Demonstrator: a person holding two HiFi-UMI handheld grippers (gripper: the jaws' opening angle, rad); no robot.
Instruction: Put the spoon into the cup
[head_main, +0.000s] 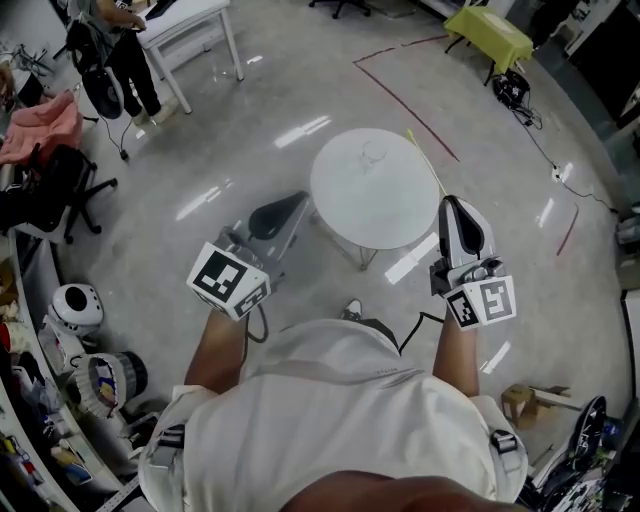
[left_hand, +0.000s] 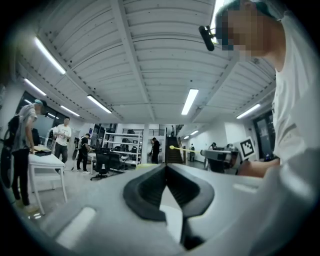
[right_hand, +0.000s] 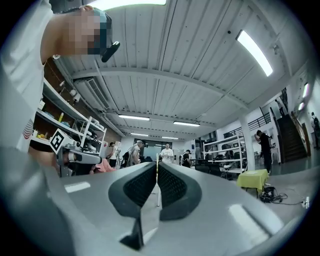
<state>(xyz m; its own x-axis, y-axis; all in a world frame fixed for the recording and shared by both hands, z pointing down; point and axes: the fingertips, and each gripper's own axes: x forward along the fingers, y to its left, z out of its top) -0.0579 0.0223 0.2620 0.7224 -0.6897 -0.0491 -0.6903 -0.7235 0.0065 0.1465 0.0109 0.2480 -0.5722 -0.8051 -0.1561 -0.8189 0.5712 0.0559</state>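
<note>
A thin yellow spoon sticks out from my right gripper, which is shut on its handle above the right rim of the round white table. In the right gripper view the handle rises as a narrow strip between the closed pads. A clear glass cup stands upright on the far half of the table. My left gripper is shut and empty, held just left of the table. The left gripper view, where that gripper looks level across the room, also shows the spoon.
A white desk with a person beside it stands at the far left. A black office chair and shelves with clutter line the left side. A yellow-green low table is far right. Red tape lines cross the grey floor.
</note>
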